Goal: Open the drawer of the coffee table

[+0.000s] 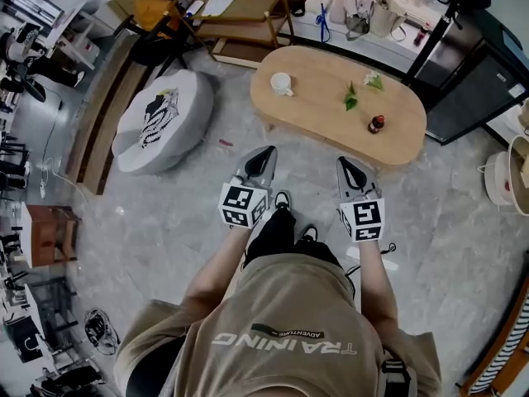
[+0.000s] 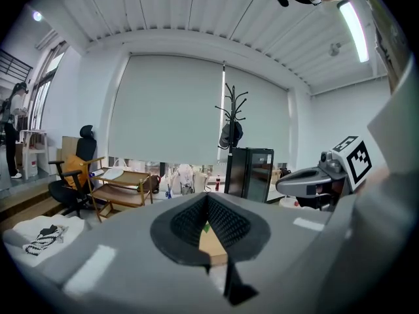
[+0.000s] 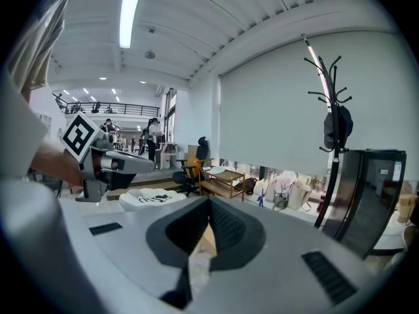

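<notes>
The oval light-wood coffee table (image 1: 331, 114) stands just ahead of me on the stone floor; no drawer shows from above. My left gripper (image 1: 265, 151) and right gripper (image 1: 345, 164) are held side by side short of the table's near edge, both pointing at it, touching nothing. In the left gripper view the left gripper (image 2: 207, 199) has its jaws shut and empty, with a strip of the tabletop (image 2: 211, 242) showing behind them. The right gripper (image 3: 209, 201) is likewise shut on nothing.
On the table stand a white cup (image 1: 282, 83), a small dark bottle (image 1: 376, 124) and sprigs of greenery (image 1: 351, 98). A grey pouf (image 1: 161, 118) sits to the left. A wooden trolley (image 1: 240, 15) is behind, a dark cabinet (image 1: 475, 81) to the right.
</notes>
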`<state>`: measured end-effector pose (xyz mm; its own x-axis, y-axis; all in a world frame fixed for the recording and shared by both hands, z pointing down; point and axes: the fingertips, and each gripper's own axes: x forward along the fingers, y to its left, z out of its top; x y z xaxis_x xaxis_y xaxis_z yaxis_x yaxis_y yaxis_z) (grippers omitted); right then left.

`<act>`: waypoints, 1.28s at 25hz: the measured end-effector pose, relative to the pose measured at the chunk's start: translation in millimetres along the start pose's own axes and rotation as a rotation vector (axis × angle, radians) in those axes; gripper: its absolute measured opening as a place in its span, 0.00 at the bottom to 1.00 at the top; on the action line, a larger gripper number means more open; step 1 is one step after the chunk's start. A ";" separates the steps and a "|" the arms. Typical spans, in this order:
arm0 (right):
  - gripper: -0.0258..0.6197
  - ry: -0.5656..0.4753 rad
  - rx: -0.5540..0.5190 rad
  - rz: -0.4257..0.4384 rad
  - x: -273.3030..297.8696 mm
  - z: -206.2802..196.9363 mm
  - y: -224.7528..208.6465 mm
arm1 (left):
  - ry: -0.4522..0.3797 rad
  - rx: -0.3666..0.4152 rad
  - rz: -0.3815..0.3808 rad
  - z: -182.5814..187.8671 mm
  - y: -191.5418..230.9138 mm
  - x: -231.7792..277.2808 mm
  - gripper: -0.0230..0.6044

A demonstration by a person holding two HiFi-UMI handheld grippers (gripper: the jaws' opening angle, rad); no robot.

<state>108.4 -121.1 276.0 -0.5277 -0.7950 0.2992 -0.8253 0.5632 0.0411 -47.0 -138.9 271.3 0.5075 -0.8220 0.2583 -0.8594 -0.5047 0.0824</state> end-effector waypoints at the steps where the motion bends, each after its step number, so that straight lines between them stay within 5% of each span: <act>1: 0.05 -0.003 0.000 -0.005 5.1 1.1 -3.1 | -0.001 -0.001 -0.001 -0.3 4.5 4.9 0.05; 7: 0.05 0.012 -0.007 -0.011 53.8 -18.3 -17.0 | -0.014 0.006 0.009 -15.1 43.2 44.4 0.05; 13: 0.05 0.004 -0.020 -0.010 121.8 -63.8 -30.2 | -0.006 0.044 0.016 -68.3 91.9 90.6 0.05; 20: 0.05 0.016 -0.003 -0.048 200.5 -149.9 -47.7 | 0.021 0.009 0.040 -173.5 145.7 141.9 0.05; 32: 0.05 -0.058 -0.038 -0.075 308.9 -307.3 -55.1 | 0.012 0.079 0.047 -363.0 190.9 225.5 0.05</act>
<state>52.8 -328.5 659.2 -0.4763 -0.8464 0.2382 -0.8554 0.5087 0.0973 -119.4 -324.8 694.7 0.4656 -0.8423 0.2714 -0.8743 -0.4853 -0.0063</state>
